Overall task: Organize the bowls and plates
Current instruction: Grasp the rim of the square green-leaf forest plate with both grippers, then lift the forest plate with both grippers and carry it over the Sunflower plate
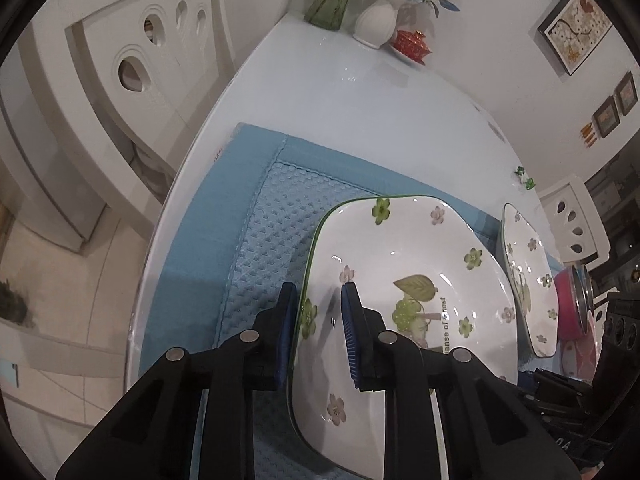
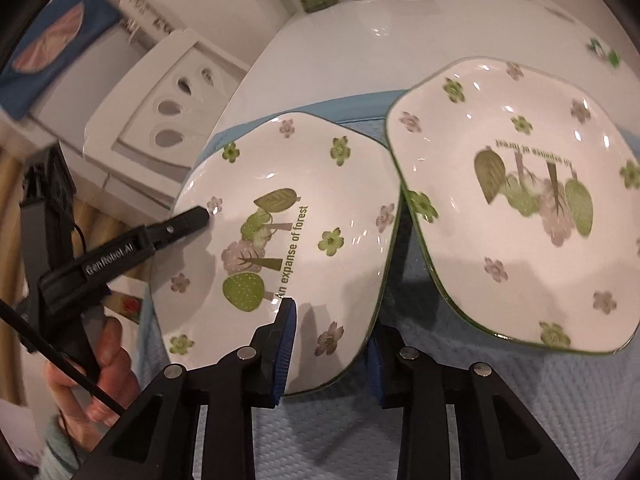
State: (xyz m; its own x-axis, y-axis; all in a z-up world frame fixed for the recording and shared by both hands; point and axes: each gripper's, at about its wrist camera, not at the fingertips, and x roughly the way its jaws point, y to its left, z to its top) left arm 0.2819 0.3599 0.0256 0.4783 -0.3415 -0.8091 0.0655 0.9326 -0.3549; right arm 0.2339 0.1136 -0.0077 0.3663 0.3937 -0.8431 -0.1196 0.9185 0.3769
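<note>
Left gripper (image 1: 318,304): we are straddling the left rim of the nearer floral plate (image 1: 404,304), one blue pad outside the rim and one over the plate's face; the jaws are narrowed around the edge, though we cannot tell whether the pads are actually pinching it.

Right gripper (image 2: 332,344): we are bracketing the near right edge of the same plate (image 2: 280,240), one pad over its face and the other below and outside the rim; firm contact is likewise unclear.

Held plate: it is tilting, its right edge riding up over the blue waffle mat (image 2: 500,400) and sitting just beside the second plate's rim.

Second floral plate (image 2: 516,200): it is lying on the mat to the right, print upside down to us (same forest pattern).

Table (image 1: 360,96): a glossy white top is carrying the mat, with a white vase (image 1: 378,20) and a red lidded cup (image 1: 412,42) at its far end.

Step in hand: we are judging this as a two-handed lift of the nearer plate, for stacking onto its twin.

Next move: we are needing both grips even, the plate levelled, then carried right and lowered squarely, rims aligned.
</note>
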